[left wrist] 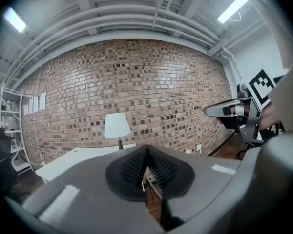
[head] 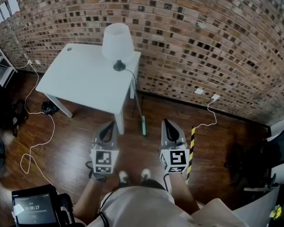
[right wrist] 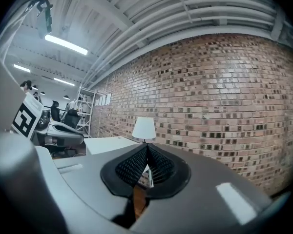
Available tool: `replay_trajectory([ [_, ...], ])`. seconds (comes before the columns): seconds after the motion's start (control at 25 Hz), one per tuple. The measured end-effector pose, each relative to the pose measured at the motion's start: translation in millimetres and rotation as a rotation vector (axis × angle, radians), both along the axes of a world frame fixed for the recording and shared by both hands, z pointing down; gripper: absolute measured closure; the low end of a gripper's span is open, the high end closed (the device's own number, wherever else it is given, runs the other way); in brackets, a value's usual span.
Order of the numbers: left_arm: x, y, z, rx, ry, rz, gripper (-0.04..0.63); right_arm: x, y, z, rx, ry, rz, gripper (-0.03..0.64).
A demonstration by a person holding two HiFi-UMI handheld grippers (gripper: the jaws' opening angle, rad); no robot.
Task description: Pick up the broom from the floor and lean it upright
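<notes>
Seen from the head camera, looking steeply down: I hold two grey grippers side by side over a dark wooden floor (head: 75, 141), above the person's shoes. The left gripper (head: 109, 128) is clenched on nothing, its ribbed pads meeting at the tip. The right gripper (head: 168, 126) is the same, pads pressed together with nothing between them. The broom (head: 143, 125) is a slim pole with a teal end on the floor, just beside the front right leg of the white table (head: 80, 79) and apart from both grippers. I cannot tell whether it leans or lies flat. A white lamp (head: 117, 41) stands on the table before a brick wall (head: 203, 41).
</notes>
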State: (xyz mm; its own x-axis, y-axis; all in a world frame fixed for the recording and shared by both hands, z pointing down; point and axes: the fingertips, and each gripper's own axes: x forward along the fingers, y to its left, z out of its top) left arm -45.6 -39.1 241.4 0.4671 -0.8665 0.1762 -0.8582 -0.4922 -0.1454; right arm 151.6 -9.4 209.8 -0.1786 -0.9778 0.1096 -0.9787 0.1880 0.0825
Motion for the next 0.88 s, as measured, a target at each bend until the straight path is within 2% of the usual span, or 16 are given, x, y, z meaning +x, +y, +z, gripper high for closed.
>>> replay_trajectory([
  [0.16,-9,18,22,-0.026,-0.028,0.038,0.595,-2,25,6,-0.014,-0.009,0.05,0.604],
  [0.28,-11,33,33,-0.043,-0.018,0.035,0.595,-1,48,10,-0.025,0.0,0.055,0.604],
  [0.56,20,90,30,-0.041,-0.018,0.083,0.595,20,94,3,-0.013,0.01,0.077,0.604],
  [0.88,77,191,4,0.045,0.0,0.057,0.595,48,188,-25,0.061,0.047,-0.042,0.604],
])
